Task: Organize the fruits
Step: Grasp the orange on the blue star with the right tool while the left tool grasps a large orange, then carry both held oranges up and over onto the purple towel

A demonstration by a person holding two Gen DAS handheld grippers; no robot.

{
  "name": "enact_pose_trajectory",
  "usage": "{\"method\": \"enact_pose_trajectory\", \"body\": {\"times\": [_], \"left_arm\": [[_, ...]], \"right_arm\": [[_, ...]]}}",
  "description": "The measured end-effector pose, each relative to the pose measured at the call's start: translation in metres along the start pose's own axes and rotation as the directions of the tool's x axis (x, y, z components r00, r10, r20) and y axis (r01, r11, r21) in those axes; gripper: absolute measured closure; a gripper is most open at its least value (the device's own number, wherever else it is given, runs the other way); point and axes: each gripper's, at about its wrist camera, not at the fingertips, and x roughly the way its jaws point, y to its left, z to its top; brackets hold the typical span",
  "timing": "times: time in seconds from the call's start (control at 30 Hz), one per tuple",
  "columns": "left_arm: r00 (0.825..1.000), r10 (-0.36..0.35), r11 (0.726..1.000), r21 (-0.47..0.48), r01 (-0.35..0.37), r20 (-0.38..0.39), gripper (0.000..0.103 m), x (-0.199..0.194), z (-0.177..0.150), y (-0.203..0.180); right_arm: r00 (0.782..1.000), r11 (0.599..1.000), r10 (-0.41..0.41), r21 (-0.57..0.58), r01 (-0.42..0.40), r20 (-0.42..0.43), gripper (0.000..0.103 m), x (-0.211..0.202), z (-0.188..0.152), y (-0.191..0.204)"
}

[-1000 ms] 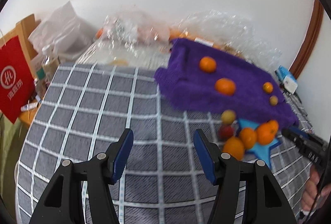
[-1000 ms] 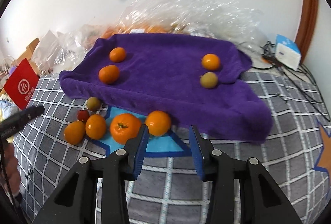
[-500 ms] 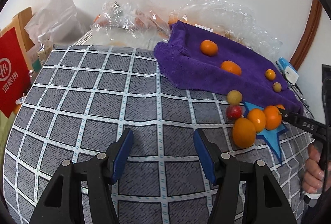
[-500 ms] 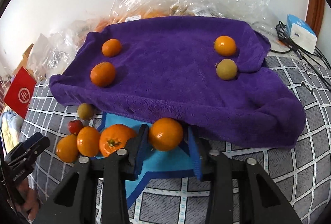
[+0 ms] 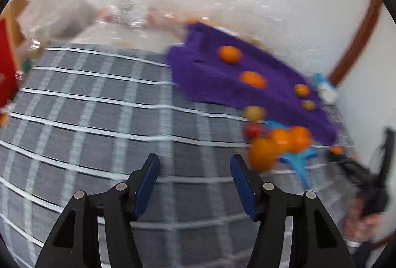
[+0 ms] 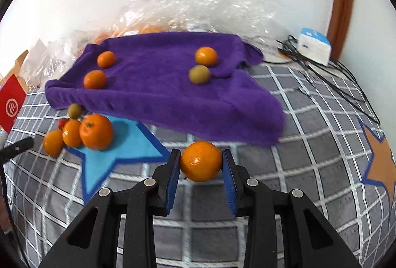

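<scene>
The right gripper [image 6: 201, 170] had just been closing and now clamped an orange [image 6: 200, 161] between its blue pads [image 6: 173, 178], which pressed on either side of the fruit; the orange sat at the fingertips above the grey checked bedspread [image 6: 309, 144], just in front of the near edge of the purple towel [image 6: 160, 94]. The left gripper [image 5: 194, 182] stood partly open with nothing between its fingers, over bare checked cloth. On the towel lay four small fruits: two oranges at its left [image 6: 95, 79], and an orange [image 6: 206, 56] just behind a greenish fruit [image 6: 199, 74] toward the right. A cluster of three oranges [image 6: 96, 131] lay on and beside a blue star patch [image 6: 128, 141], with a greenish fruit [image 6: 74, 110] and a small red fruit [image 6: 62, 122], half hidden behind the oranges, at the towel's edge. The left wrist view was badly smeared, so its fruits read only as orange blobs, and the dark gripper [image 5: 354, 166] and hand [image 5: 363, 221] at its right edge were hard to make out. Crumpled clear plastic [image 6: 198, 8] behind the towel hid whatever it held.
</scene>
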Motion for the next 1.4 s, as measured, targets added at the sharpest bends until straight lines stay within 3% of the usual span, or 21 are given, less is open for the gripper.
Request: {"method": "enact_pose_trajectory", "body": {"times": [0.1, 0.4, 0.53, 0.57, 0.6, 0.67, 0.83, 1.13, 1.4], "left_arm": [[0.999, -0.046, 0.998, 0.052, 0.046, -0.005, 0.046, -0.001, 0.000, -0.026], [0.996, 0.095, 0.980, 0.175, -0.093, -0.002, 0.045, 0.028, -0.007, -0.075], [0.995, 0.098, 0.986, 0.135, -0.094, -0.028, 0.048, 0.038, -0.009, -0.074], [0.993, 0.117, 0.984, 0.135, -0.114, -0.019, 0.060, 0.038, -0.010, -0.075], [0.990, 0.139, 0.981, 0.138, -0.137, -0.004, 0.064, 0.039, -0.008, -0.076], [0.993, 0.112, 0.986, 0.129, -0.108, -0.024, 0.073, 0.039, -0.007, -0.074], [0.996, 0.086, 0.992, 0.099, -0.084, -0.022, 0.073, 0.029, -0.009, -0.070], [0.996, 0.089, 0.991, 0.098, -0.089, 0.005, 0.073, 0.012, -0.020, -0.069], [0.994, 0.104, 0.989, 0.098, -0.108, 0.044, 0.073, -0.009, -0.011, -0.068]], "right_arm": [[1.000, 1.000, 0.014, 0.005, -0.014, 0.001, 0.070, 0.001, -0.003, -0.003], [1.000, 1.000, 0.013, 0.022, -0.013, 0.008, 0.070, 0.004, -0.006, -0.005], [1.000, 1.000, 0.005, 0.007, -0.005, 0.013, 0.070, 0.003, -0.007, -0.002], [1.000, 1.000, 0.002, 0.002, -0.002, 0.010, 0.070, 0.003, -0.007, 0.000], [1.000, 1.000, -0.002, -0.001, 0.002, 0.009, 0.070, 0.003, -0.007, 0.000], [1.000, 1.000, -0.002, -0.003, 0.002, 0.013, 0.070, 0.002, -0.008, 0.001], [1.000, 1.000, -0.002, 0.012, 0.001, 0.019, 0.070, 0.000, -0.008, -0.003], [0.999, 1.000, -0.011, 0.025, 0.010, 0.046, 0.070, -0.006, -0.008, -0.006], [0.999, 0.999, -0.017, 0.043, 0.015, 0.051, 0.070, -0.015, -0.008, -0.011]]}}
